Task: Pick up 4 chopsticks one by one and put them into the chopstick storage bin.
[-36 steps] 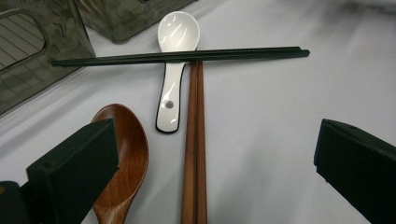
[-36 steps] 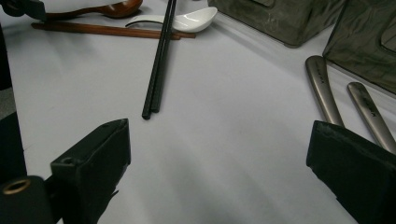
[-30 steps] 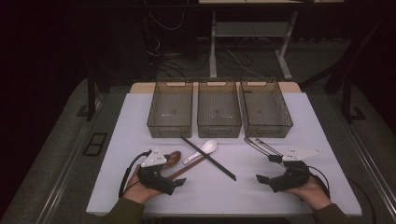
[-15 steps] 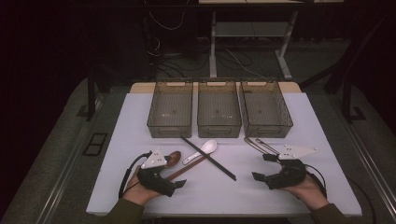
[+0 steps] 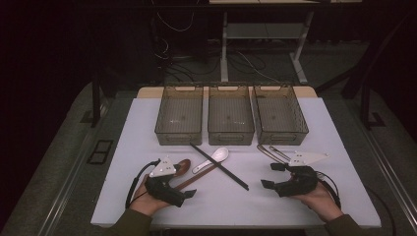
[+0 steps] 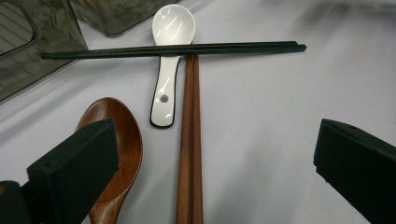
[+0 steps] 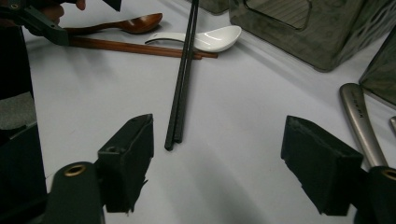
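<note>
White table point(image 5: 334, 128), three bins point(image 5: 230, 114), spoons point(image 5: 217, 157), chopsticks point(image 5: 220, 166)

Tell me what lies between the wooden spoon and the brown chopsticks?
In the left gripper view, the white ceramic spoon lies between the wooden spoon and the brown chopsticks; lower down, bare white table separates them.

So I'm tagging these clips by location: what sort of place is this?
Likely a lab or workshop recording bench, not a kitchen: a white table with three empty bins beside cutlery, loose cables on the floor behind, and desk legs in a dark room.
</note>
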A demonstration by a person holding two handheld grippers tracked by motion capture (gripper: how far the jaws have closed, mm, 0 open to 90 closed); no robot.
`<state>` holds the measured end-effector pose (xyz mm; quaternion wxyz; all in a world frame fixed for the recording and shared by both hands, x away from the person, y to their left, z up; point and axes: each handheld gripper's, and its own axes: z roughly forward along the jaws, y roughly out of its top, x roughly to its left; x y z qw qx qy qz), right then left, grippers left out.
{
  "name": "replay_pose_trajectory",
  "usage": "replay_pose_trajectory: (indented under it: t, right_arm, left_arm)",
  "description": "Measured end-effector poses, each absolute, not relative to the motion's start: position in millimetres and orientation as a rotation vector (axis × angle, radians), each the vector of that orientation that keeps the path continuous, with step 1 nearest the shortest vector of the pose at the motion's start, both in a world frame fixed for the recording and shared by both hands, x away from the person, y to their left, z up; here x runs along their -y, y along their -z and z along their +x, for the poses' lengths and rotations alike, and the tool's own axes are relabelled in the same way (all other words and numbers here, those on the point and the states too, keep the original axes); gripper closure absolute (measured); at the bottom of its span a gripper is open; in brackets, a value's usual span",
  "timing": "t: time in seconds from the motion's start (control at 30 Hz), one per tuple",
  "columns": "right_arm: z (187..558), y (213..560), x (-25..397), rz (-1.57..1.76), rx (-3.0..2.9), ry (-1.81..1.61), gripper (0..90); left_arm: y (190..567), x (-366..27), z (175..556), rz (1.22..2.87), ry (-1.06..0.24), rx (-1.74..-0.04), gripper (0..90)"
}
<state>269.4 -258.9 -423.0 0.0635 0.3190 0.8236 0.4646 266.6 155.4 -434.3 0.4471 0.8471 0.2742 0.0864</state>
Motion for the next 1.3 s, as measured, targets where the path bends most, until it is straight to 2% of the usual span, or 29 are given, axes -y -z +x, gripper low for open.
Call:
replay_pose_trajectory:
  t: [1.3]
  right_arm:
    - [282.2, 424.9, 214.6, 0.855, -2.618, -1.356, 56.5]
  left_arm:
    - [434.9, -152.8, 267.2, 2.103, -0.208, -0.672, 0.0]
